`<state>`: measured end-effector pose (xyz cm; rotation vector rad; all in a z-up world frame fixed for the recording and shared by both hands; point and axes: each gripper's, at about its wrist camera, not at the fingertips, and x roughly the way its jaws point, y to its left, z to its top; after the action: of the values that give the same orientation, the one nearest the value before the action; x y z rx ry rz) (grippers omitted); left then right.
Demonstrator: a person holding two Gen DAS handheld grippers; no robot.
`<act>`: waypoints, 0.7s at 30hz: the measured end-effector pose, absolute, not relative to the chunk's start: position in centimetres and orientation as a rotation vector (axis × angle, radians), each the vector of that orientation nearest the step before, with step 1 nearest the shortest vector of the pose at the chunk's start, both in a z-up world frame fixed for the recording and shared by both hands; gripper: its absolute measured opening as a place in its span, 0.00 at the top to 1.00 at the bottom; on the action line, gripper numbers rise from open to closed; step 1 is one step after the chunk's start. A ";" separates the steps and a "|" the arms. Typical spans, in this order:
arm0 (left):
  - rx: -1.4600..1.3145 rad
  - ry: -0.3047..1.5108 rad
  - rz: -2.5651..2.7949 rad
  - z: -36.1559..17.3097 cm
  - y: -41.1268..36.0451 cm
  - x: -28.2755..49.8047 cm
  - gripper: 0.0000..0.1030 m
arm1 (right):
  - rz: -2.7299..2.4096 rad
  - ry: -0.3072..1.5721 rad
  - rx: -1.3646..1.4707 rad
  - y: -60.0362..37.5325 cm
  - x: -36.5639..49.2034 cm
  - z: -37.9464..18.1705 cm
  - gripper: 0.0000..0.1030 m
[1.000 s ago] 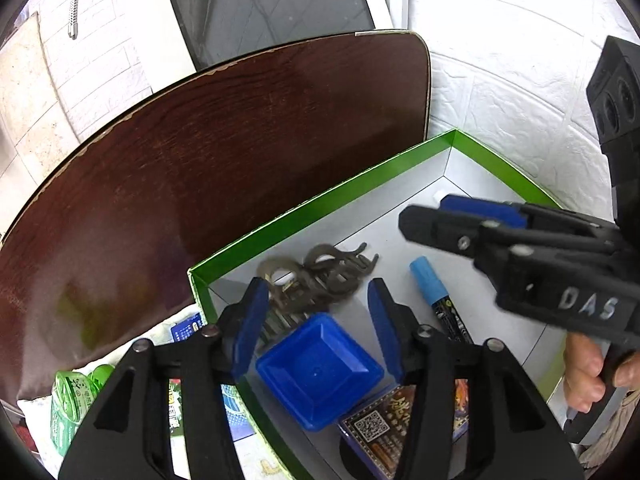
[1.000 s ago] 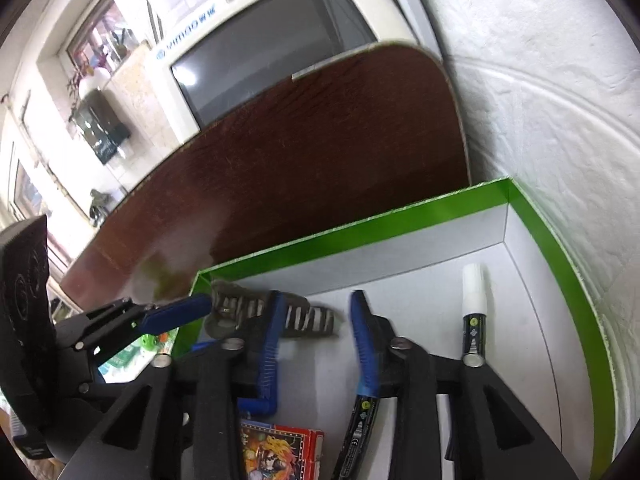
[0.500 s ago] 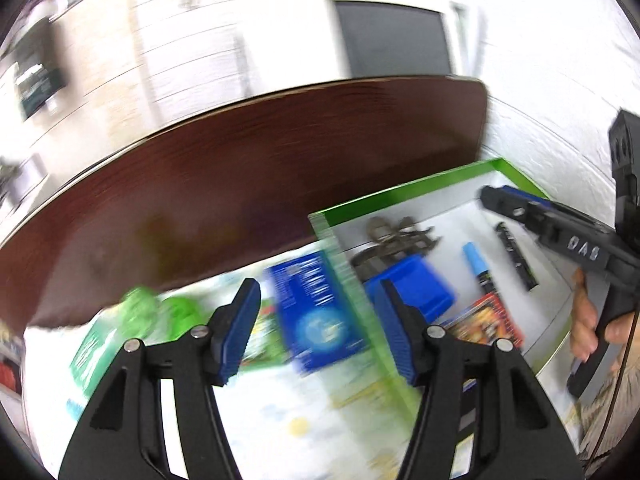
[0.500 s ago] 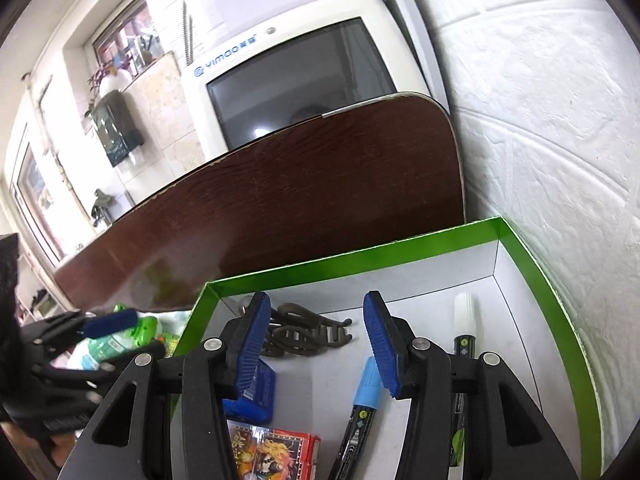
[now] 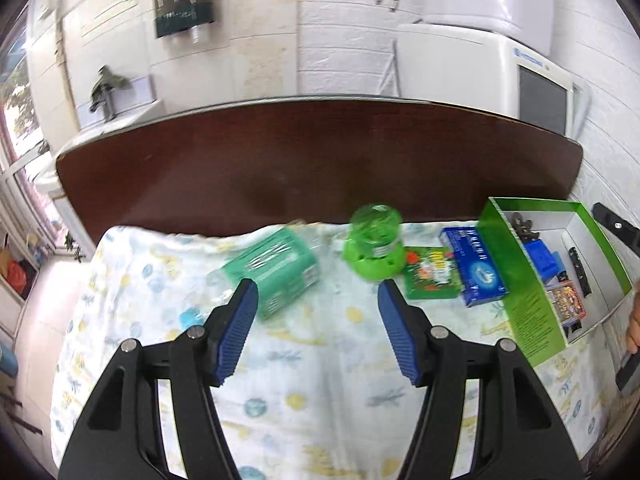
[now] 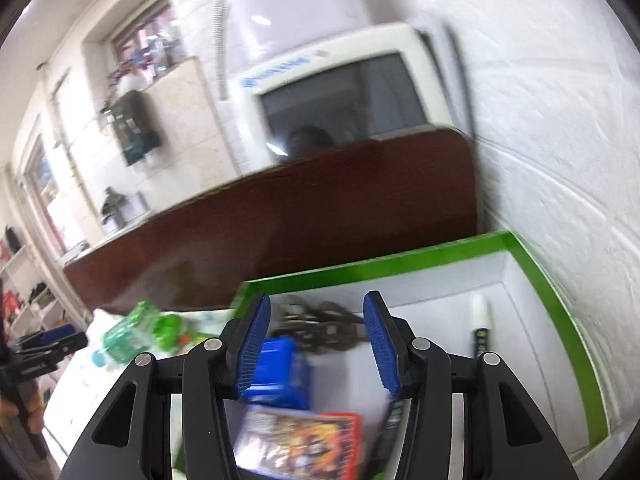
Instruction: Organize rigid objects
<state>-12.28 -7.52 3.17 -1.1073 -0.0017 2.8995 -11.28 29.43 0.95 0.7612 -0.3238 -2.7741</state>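
Note:
My left gripper (image 5: 317,286) hovers over the patterned cloth with its jaws opening and nothing between them. Ahead of it lie a green-labelled bottle (image 5: 276,272), a green round container (image 5: 376,248), a green card pack (image 5: 432,276) and a blue box (image 5: 474,266). The green-rimmed box (image 5: 516,280) at the right holds hair clips (image 6: 320,324), a blue tray (image 6: 280,372), a colourful card pack (image 6: 304,440) and a white-capped marker (image 6: 480,320). My right gripper (image 6: 318,296) hangs open and empty above the green-rimmed box (image 6: 400,260).
A dark wooden board (image 5: 320,160) stands along the back of the cloth, with an old monitor (image 6: 344,92) behind it. A white textured wall (image 6: 560,140) runs close to the box's right side. A hand (image 5: 634,328) shows at the right edge.
My left gripper swung left out of the green-rimmed box to above the cloth, and its jaws widened. The right gripper pulled back and rose slightly over the box.

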 end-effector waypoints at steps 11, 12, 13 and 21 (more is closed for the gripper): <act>-1.210 -0.175 2.926 -1.0 -14.3 -11.8 0.40 | -2.420 -0.097 0.788 13.2 -10.5 3.2 0.52; -1.221 -0.205 2.936 -1.4 -14.7 -12.2 0.40 | -2.399 -0.084 0.805 11.8 -10.6 2.9 0.52; -1.224 -0.225 2.924 -1.7 -15.0 -12.5 0.40 | -2.380 -0.073 0.829 10.4 -10.9 2.5 0.52; -1.207 -0.367 2.821 -3.9 -16.6 -14.5 0.40 | -2.299 0.026 0.989 1.1 -13.7 -1.6 0.52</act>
<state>-14.45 -16.63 -3.86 -1.2068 -0.3673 2.8207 -13.71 1.10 -1.61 0.9888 0.0263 -2.2990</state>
